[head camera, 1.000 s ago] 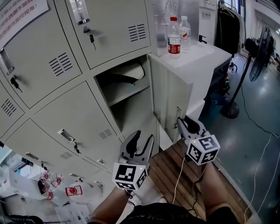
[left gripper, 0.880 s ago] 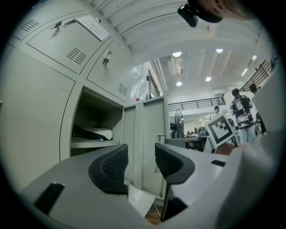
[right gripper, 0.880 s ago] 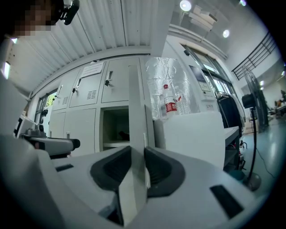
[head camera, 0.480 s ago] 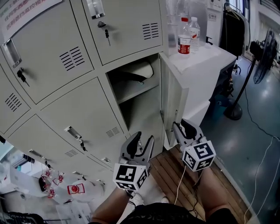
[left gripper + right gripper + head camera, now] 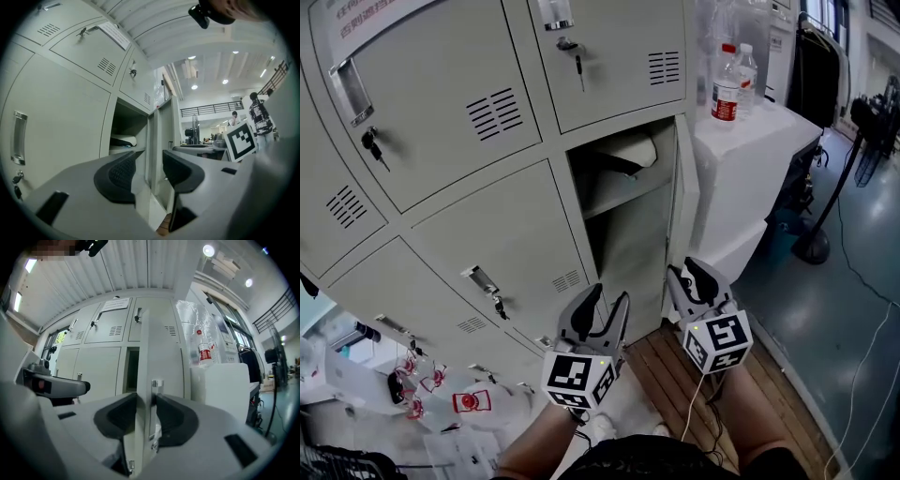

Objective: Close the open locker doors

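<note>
Down by the person's knees, over the wooden planks (image 5: 670,370), the left gripper (image 5: 607,298) is held level with its jaws spread and nothing between them; it faces the lower lockers (image 5: 502,248), a little left of the open compartment (image 5: 628,234). Just to its right, the right gripper (image 5: 692,274) is also held level, and the free edge of the open door (image 5: 682,202) stands upright in the gap of its jaws. Those jaws have just been opening and now sit wide, one pad on each face of the door. The right-hand pad lies just beside the small metal handle (image 5: 156,383); whether either pad touches the metal I cannot tell. The door is swung out towards the person, so it shows nearly edge-on, hinged at the compartment's right side. Inside, on a shelf, lies a pale bundle (image 5: 628,150). The other lockers around it are shut, with keys in their locks. Further right is a white cabinet (image 5: 759,159) with two bottles (image 5: 727,94) on top, and beyond that a standing fan (image 5: 874,131).
</note>
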### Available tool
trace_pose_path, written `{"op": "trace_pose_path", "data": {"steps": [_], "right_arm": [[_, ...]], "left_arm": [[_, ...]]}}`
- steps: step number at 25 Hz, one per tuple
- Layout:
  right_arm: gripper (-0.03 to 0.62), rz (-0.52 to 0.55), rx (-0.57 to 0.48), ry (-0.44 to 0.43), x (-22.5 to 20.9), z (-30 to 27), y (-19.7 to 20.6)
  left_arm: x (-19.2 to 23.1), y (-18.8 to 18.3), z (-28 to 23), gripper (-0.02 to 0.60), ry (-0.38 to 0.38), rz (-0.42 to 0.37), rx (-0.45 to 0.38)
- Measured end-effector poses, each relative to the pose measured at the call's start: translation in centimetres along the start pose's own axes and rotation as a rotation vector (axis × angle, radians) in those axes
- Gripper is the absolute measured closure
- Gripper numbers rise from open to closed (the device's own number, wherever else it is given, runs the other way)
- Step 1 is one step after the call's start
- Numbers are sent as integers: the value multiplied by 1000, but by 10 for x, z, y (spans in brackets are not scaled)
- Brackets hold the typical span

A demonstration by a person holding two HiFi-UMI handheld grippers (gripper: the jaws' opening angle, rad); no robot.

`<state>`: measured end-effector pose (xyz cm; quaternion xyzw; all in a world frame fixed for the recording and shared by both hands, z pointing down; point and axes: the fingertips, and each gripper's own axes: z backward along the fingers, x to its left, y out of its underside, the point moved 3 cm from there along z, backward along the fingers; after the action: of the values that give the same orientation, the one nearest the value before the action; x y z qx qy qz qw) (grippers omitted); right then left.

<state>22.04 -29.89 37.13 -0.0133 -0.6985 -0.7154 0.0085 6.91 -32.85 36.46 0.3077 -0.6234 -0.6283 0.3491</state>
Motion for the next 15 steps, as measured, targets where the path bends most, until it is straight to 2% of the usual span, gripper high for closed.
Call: {"op": "trace_pose_path", "data": {"steps": [15], "right_arm": [[473,-36,-19,-84,60,-63,-6]], "left_arm": [[73,-8,42,398,-78,-21,-3]]}}
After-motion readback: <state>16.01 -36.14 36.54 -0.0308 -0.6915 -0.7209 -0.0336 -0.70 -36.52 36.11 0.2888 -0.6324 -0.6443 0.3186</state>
